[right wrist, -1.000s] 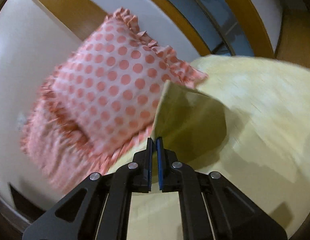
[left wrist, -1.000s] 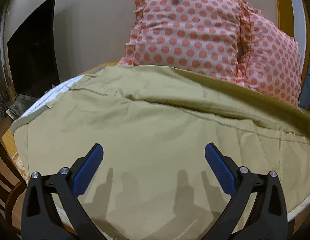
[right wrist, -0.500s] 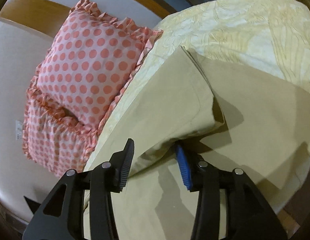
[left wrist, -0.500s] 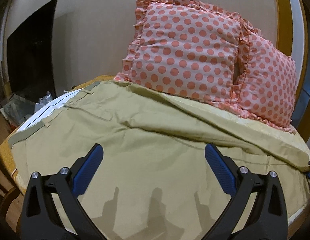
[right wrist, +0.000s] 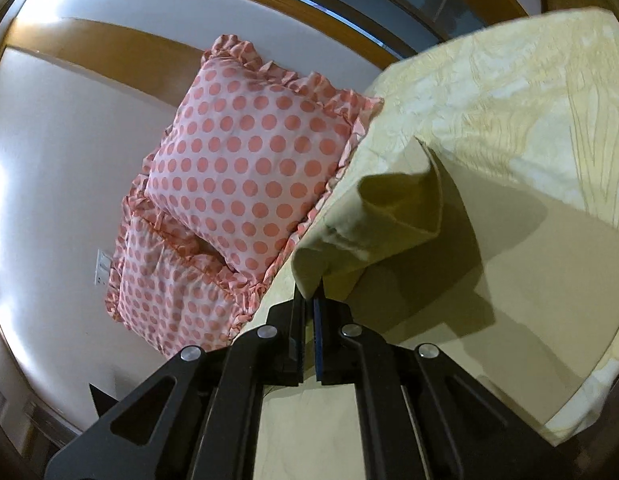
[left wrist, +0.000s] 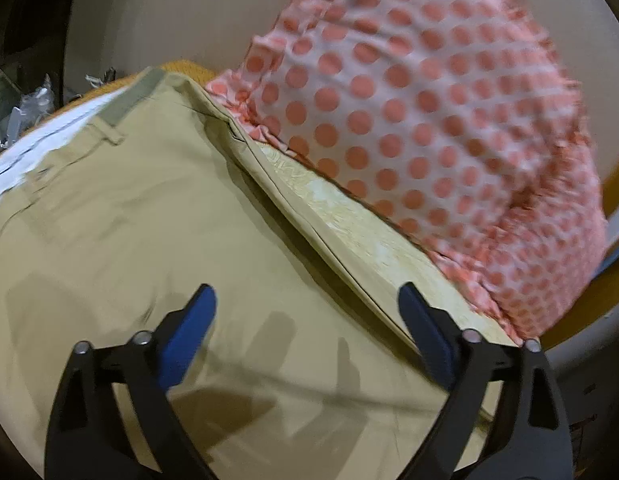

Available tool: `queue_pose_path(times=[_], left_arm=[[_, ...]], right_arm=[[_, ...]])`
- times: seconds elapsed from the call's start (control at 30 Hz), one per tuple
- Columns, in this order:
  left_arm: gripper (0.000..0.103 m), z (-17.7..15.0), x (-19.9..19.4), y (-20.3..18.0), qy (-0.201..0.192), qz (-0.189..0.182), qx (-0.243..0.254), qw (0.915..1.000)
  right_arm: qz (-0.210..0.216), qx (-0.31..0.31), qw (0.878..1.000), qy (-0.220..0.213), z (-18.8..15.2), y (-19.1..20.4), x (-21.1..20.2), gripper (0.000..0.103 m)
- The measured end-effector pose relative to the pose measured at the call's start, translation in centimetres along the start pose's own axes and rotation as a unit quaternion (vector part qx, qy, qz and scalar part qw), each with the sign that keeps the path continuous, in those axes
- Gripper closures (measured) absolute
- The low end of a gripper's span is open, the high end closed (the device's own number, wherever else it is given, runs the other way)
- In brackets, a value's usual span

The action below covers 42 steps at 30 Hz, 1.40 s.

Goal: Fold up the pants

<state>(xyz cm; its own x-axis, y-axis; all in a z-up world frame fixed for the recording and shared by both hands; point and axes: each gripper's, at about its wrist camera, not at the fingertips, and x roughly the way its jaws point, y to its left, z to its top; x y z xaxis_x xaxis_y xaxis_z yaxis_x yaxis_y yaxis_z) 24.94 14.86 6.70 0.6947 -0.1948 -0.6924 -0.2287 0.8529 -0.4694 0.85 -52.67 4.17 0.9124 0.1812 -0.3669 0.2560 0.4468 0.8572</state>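
Observation:
Khaki pants lie spread flat on the bed, waistband at the far left. My left gripper is open and empty, hovering low over the pants near their far edge. My right gripper is shut on a leg end of the pants and holds that cloth lifted in a bunched fold above the rest of the pants.
Two pink polka-dot pillows lean on the wall just behind the pants; they also show in the right wrist view. A pale yellow patterned bedsheet covers the bed. Clutter sits beyond the bed's left end.
My right gripper has closed on the pant leg end and lifted it. My left gripper has swung right and closer to the pillows, still open.

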Motion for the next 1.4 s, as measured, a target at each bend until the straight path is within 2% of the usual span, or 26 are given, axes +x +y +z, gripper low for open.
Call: queue_pose_path(times=[0.07,0.1,0.17,0.2,0.23,0.27,0.33,0.43,0.53,0.57,0.63,0.7,0.77,0.83,0.9,1.03,1.33,1.4], left_arm=[[0.016,1.3,2.3,0.0,0.013,0.017,-0.012,0.9997],[0.02,2.0,3.8,0.2,0.022,0.028,-0.019,0.9992],[0.042,2.7,5.8,0.4,0.036,0.045,-0.025,0.998],[0.066,2.9,6.9,0.6,0.054,0.047,-0.025,0.9971],[0.094,2.9,7.4,0.8,0.063,0.037,-0.023,0.9971],[0.097,2.8,7.4,0.9,0.066,0.03,-0.017,0.9972],[0.098,2.3,5.7,1.1,0.049,0.023,-0.011,0.9985],[0.098,0.8,0.2,1.2,0.009,0.002,0.012,0.9999],[0.098,-3.2,-7.2,2.3,-0.036,-0.024,0.034,0.9985],[0.098,-4.5,-8.8,2.7,-0.042,-0.025,0.039,0.9981],[0.098,-9.1,-12.2,4.1,-0.047,-0.016,0.044,0.9978],[0.098,-12.8,-13.3,5.6,-0.037,0.004,0.035,0.9987],[0.098,-14.7,-13.3,6.8,-0.024,0.018,0.024,0.9993],[0.098,-16.6,-13.7,8.3,-0.01,0.016,-0.003,0.9998],[0.099,-17.4,-14.3,8.8,-0.016,0.011,-0.014,0.9997],[0.099,-18.1,-15.3,8.3,-0.041,0.024,0.01,0.9988],[0.099,-18.7,-15.5,9.0,-0.032,0.026,0.01,0.9991],[0.099,-18.9,-15.4,9.3,-0.029,0.027,0.015,0.9991]], right_arm=[[-0.001,-0.003,1.0,0.0,-0.1,0.2,0.1,0.1],[-0.001,-0.007,1.0,0.0,0.0,0.3,0.1,0.1],[-0.001,-0.018,1.0,0.0,0.0,0.6,0.1,0.1],[0.0,-0.023,1.0,0.001,0.1,0.6,0.2,0.1],[0.002,-0.025,1.0,0.001,0.2,0.9,0.2,0.1],[0.004,-0.028,1.0,0.003,0.4,1.0,0.2,0.1],[0.007,-0.033,0.999,0.0,0.7,1.5,0.0,0.1],[0.012,-0.043,0.999,-0.014,1.1,2.0,-1.3,0.1],[0.004,-0.043,0.999,-0.026,1.4,1.4,-2.9,0.1],[-0.001,-0.042,0.999,-0.027,1.4,1.1,-3.2,0.099],[-0.019,-0.036,0.999,-0.025,1.2,0.0,-3.8,0.099],[-0.037,-0.027,0.999,-0.019,0.7,-1.0,-3.9,0.099],[-0.053,-0.015,0.998,-0.014,0.2,-2.1,-4.0,0.099],[-0.059,-0.01,0.998,-0.015,0.0,-2.5,-4.3,0.099],[-0.061,-0.011,0.998,-0.018,-0.1,-2.6,-4.6,0.099],[-0.078,-0.025,0.996,-0.021,-0.6,-2.4,-5.6,0.099],[-0.117,0.0,0.993,-0.019,-2.9,-3.8,-8.0,0.099],[-0.124,-0.011,0.992,-0.018,-3.0,-3.4,-8.2,0.099]])
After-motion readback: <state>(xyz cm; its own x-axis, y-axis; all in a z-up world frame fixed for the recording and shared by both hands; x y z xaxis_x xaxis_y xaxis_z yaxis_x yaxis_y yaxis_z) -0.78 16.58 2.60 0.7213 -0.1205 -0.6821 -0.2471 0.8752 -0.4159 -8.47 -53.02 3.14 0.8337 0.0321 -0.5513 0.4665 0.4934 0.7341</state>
